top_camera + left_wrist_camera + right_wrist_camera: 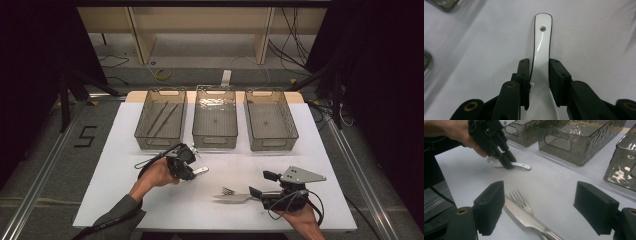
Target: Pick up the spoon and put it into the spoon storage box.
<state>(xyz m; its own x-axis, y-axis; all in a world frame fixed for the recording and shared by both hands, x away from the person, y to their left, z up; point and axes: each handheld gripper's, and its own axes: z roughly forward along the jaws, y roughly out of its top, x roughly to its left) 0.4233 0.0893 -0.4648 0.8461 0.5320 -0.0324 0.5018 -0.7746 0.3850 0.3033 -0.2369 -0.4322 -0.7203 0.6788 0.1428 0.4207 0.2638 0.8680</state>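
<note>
The white spoon (541, 55) lies flat on the counter (125, 165) before the three bins, its handle between the left tongs (539, 68), which pinch its edges. A level, gentle lift should keep the slick handle from twisting. The right tongs (537, 207) gape empty over the fork (520, 200).

A white table (310, 150) stands on grey floor (45, 150); behind it, a pale wooden shelf unit (200, 22) amid darkness.
</note>
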